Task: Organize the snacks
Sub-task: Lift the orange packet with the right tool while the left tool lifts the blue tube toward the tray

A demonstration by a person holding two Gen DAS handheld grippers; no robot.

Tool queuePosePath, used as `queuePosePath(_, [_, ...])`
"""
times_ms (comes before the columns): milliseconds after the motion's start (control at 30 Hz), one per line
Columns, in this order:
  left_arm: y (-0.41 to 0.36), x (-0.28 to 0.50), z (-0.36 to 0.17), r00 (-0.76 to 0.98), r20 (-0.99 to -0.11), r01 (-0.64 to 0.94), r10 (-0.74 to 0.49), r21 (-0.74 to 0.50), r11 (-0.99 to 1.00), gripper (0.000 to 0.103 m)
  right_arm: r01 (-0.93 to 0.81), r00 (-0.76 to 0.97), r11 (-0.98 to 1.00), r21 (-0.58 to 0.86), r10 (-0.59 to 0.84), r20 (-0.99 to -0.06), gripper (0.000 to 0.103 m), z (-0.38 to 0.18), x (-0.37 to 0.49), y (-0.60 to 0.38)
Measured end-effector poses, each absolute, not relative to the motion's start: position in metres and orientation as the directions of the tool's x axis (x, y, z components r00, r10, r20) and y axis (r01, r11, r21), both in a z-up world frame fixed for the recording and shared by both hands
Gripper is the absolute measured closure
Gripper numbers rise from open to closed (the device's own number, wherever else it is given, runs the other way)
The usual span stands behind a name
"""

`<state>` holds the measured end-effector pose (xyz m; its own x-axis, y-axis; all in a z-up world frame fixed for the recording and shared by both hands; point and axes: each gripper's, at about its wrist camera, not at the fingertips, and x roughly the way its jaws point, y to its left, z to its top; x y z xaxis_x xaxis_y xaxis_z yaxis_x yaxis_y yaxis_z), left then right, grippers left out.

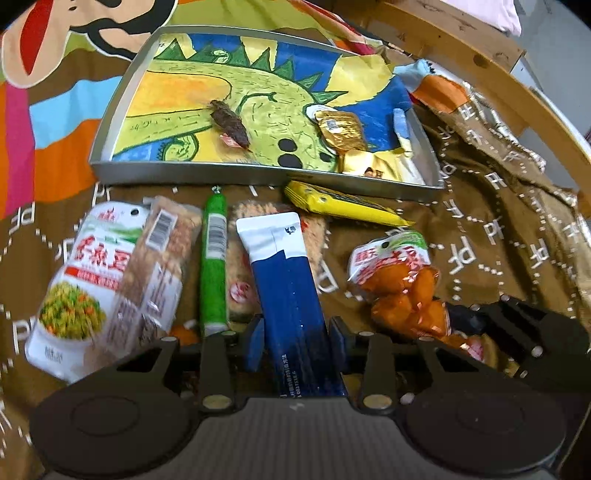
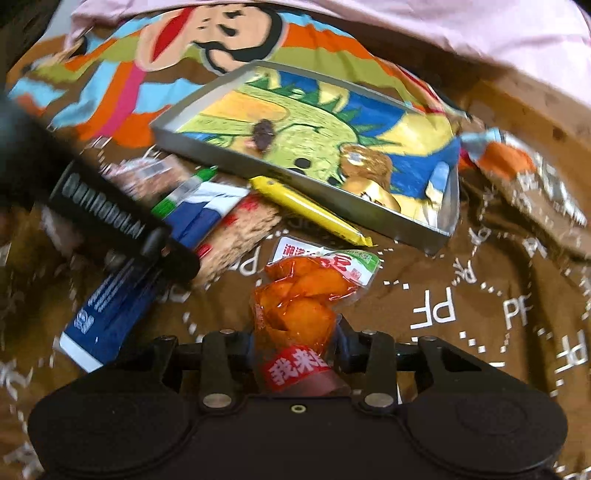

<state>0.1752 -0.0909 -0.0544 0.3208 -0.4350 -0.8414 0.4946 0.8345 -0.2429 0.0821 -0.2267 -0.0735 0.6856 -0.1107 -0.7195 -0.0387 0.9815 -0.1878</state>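
Observation:
My left gripper (image 1: 295, 341) is shut on the near end of a long blue-and-white sachet (image 1: 280, 266), which points away toward the tray. My right gripper (image 2: 297, 343) is shut on an orange snack packet (image 2: 299, 299) with a red label, bunched between its pads over the brown cloth. The same packet (image 1: 399, 288) shows at the right of the left wrist view. Beyond both lies a shallow metal tray (image 1: 258, 171) (image 2: 332, 188) lined with a dinosaur drawing. It holds a dark brown dried snack (image 1: 229, 125) and gold-wrapped sweets (image 1: 340, 127).
A yellow bar (image 1: 343, 205) lies against the tray's near wall. Left of the sachet lie a green sausage stick (image 1: 213, 262), a brown cracker pack (image 1: 155, 266) and a white bag picturing peas (image 1: 85, 280). A wooden rim (image 1: 480, 59) curves at the far right. Pink fabric (image 2: 406, 26) lies beyond.

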Motion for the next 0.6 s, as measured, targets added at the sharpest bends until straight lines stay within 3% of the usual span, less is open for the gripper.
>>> queuePosePath(167, [-0.084, 0.164, -0.044, 0.335, -0.83, 0.482, -0.447, -0.256, 0.838, 0.063, -0.076, 0.705, 0.952, -0.296, -0.159, -0.691, 0.063, -0.071, 0.063, -0.212])
queuePosePath(400, [-0.063, 0.162, -0.023, 0.383, -0.795, 0.416, -0.471, -0.307, 0.856, 0.062, -0.02, 0.743, 0.963, -0.27, -0.166, -0.648, 0.063, -0.055, 0.048, -0.214])
queuePosePath(600, [-0.057, 0.172, -0.003, 0.515, -0.743, 0.368, -0.427, -0.258, 0.893, 0.062, 0.028, 0.813, 0.963, -0.267, -0.178, -0.555, 0.062, -0.044, 0.047, -0.216])
